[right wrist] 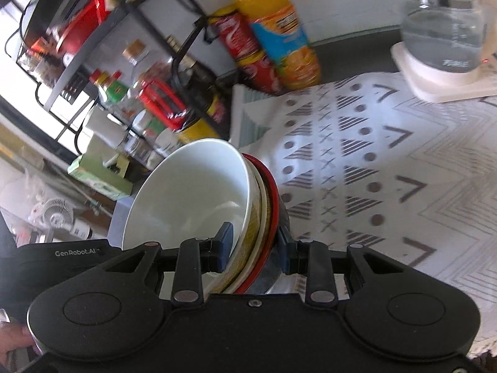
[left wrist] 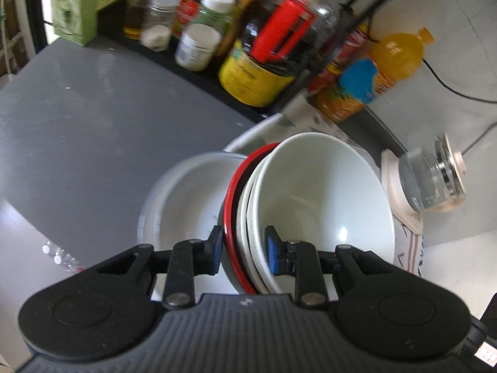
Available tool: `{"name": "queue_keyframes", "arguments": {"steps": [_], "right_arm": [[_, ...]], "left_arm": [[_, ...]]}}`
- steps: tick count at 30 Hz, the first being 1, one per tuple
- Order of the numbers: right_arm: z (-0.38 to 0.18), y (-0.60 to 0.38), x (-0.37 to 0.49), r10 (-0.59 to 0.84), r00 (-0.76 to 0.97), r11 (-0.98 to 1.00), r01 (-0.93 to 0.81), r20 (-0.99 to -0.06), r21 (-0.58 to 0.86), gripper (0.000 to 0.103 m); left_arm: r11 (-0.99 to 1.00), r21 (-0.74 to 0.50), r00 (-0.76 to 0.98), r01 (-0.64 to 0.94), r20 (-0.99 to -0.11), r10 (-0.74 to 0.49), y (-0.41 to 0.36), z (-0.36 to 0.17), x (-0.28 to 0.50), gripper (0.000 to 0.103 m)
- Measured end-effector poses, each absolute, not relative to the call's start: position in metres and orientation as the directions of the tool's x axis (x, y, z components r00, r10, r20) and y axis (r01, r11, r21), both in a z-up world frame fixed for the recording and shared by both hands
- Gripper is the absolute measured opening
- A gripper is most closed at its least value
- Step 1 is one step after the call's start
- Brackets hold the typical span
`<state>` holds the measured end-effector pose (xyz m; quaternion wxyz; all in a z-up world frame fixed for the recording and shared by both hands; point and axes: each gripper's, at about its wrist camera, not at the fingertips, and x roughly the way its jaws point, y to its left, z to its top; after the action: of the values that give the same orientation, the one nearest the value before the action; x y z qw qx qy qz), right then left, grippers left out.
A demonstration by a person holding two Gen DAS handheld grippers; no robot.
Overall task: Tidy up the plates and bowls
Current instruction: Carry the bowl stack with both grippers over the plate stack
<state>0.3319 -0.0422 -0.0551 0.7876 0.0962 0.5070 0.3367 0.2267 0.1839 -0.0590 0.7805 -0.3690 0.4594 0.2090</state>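
left wrist view, left to right: dull grey desk point(left wrist: 77, 130) on the left, a pale green carton point(left wrist: 73, 6) at its far edge, then a black wire rack point(left wrist: 366, 3) crowded with jars and bottles, blurred. a wide pale plate with a grey rim point(left wrist: 186, 199) sits low in front of my left tongs point(left wrist: 243, 250). those tongs are narrowed onto the rims of a nested stack of bowls point(left wrist: 310, 192): a white bowl innermost, more white rims and a red rim outside it. one pad inside the white bowl, the other against the red rim. further right an orange drink bottle point(left wrist: 394, 59) and a clear glass kettle on a white base point(left wrist: 431, 180).

right wrist view: the same rack point(right wrist: 62, 71) far left, then my right tongs point(right wrist: 254, 248) clamped the same way on the stack point(right wrist: 192, 199), one pad inside, one outside. the stack is tilted, held between both tongs above a white cloth with a grey geometric print point(right wrist: 388, 161). kettle point(right wrist: 444, 31) top right.
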Motion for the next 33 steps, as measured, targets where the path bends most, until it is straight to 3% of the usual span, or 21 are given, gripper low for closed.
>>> {"name": "queue_keyframes", "arguments": {"steps": [21,33], "right_arm": [[-0.075,-0.019,0.326,0.61,0.215,0.767,-0.402,-0.763,0.5,0.029],[-0.076,-0.042,0.326,0.656,0.225,0.753,-0.258,-0.721,0.605,0.03]], "left_arm": [[0.604,-0.393,0.471,-0.694,-0.882,-0.033,0.211,-0.081,0.216,0.026],[0.574,-0.477,0.529,-0.666,-0.844,-0.087,0.228,-0.082,0.207,0.024]]}}
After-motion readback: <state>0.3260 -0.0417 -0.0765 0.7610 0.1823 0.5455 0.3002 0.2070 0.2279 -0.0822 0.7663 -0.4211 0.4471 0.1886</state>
